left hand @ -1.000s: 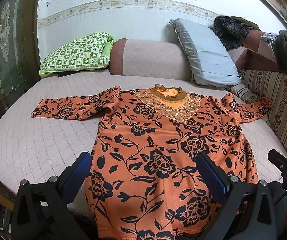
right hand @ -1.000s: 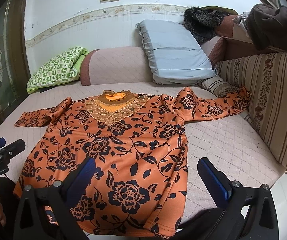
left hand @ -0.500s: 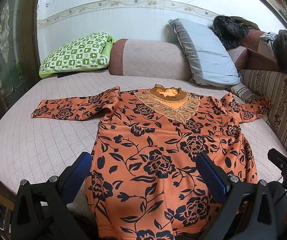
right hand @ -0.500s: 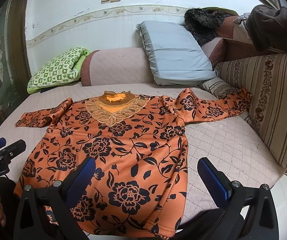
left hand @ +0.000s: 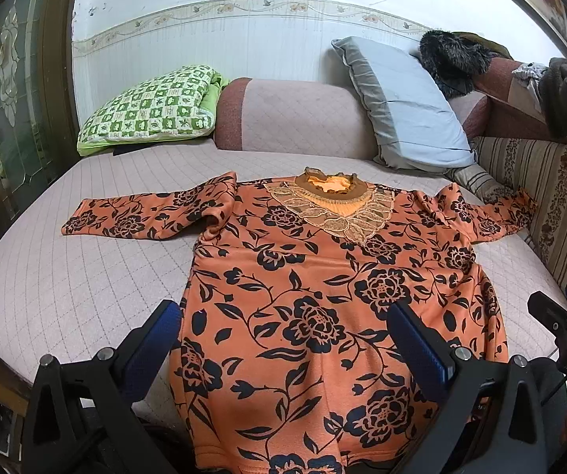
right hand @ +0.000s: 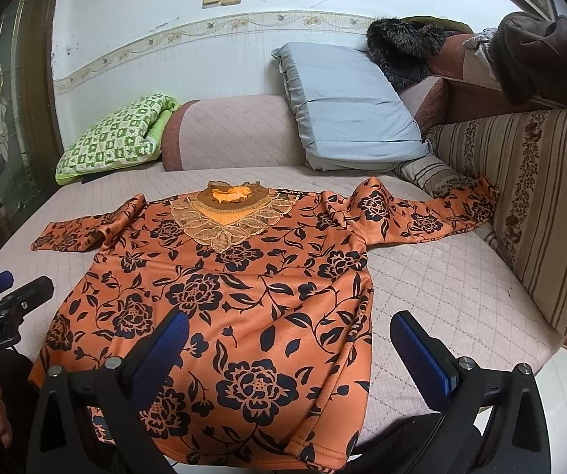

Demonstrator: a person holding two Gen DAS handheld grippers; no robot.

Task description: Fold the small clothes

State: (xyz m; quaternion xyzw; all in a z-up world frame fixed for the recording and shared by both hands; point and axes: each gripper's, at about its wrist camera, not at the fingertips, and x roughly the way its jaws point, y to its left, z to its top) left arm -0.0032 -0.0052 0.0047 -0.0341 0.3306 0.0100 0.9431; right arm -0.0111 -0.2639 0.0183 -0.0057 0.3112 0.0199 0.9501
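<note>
Holding my left gripper (left hand: pixel 283 339) and right gripper (right hand: pixel 289 345) spread wide, empty, above the hem | orange floral sweater (left hand: pixel 323 296) lies flat, face up on the quilted bed (left hand: pixel 85 288), both sleeves out sideways, lace collar (left hand: pixel 330 205) at the far end | beyond: green checked pillow (left hand: pixel 157 110), grey pillow (left hand: pixel 405 106), striped sofa back (right hand: pixel 540 205)
</note>
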